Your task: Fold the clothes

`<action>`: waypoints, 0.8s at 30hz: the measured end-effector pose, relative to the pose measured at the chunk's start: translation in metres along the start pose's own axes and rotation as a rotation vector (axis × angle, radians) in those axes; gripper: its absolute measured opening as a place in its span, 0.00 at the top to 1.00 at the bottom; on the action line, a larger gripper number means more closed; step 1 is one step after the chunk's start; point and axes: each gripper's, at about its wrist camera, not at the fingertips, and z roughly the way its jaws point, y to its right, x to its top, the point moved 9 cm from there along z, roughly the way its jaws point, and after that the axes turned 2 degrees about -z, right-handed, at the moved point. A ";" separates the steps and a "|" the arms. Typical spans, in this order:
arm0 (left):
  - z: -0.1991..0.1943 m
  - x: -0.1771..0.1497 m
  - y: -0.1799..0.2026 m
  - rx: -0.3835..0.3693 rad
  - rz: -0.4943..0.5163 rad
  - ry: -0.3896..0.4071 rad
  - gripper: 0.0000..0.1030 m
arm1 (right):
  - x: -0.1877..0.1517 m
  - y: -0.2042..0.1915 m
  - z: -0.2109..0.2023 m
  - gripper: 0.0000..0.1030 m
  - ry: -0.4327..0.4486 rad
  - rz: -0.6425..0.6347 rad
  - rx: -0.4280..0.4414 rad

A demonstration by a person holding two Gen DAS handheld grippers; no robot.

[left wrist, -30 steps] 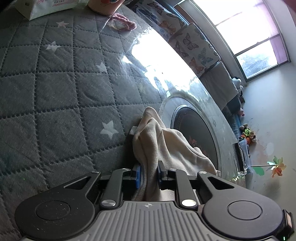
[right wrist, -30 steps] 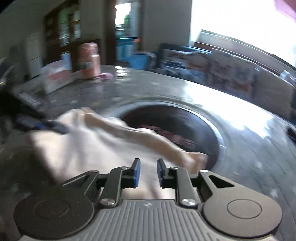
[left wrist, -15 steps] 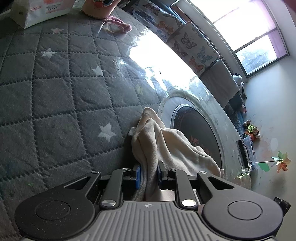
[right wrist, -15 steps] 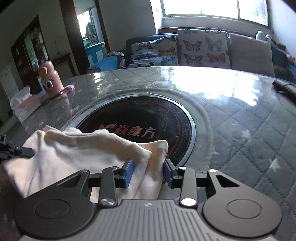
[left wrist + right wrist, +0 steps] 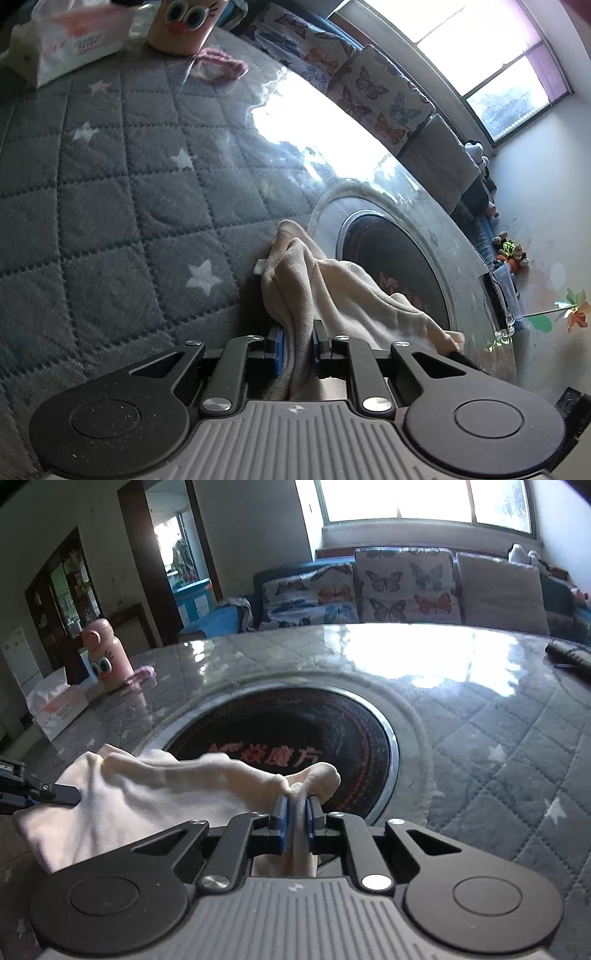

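A cream cloth garment (image 5: 332, 291) lies bunched on the grey quilted table, partly over the round black cooktop. My left gripper (image 5: 297, 345) is shut on one end of it. My right gripper (image 5: 297, 821) is shut on the other end of the garment (image 5: 155, 794), which hangs slack between the two. The left gripper's fingertip (image 5: 55, 795) shows at the left edge of the right wrist view, on the cloth.
The round black cooktop (image 5: 295, 731) sits in the table's middle. A pink bottle (image 5: 107, 657), a tissue box (image 5: 55, 709) and a pink hair tie (image 5: 221, 66) stand at the far side. A dark object (image 5: 569, 653) lies at the right. A sofa with butterfly cushions (image 5: 399, 587) is behind.
My right gripper has closed on the garment's end; half a second ago its jaws were open around it. The left gripper still holds its end.
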 end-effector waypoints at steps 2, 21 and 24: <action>-0.002 0.002 0.007 -0.005 0.020 0.010 0.85 | 0.005 0.000 -0.008 0.92 0.020 -0.003 -0.003; 0.032 0.008 0.116 -0.075 0.194 0.004 0.86 | 0.051 0.046 -0.074 0.92 0.152 -0.039 -0.125; 0.034 0.009 0.125 -0.079 0.204 0.009 0.86 | 0.056 0.054 -0.079 0.92 0.161 -0.044 -0.140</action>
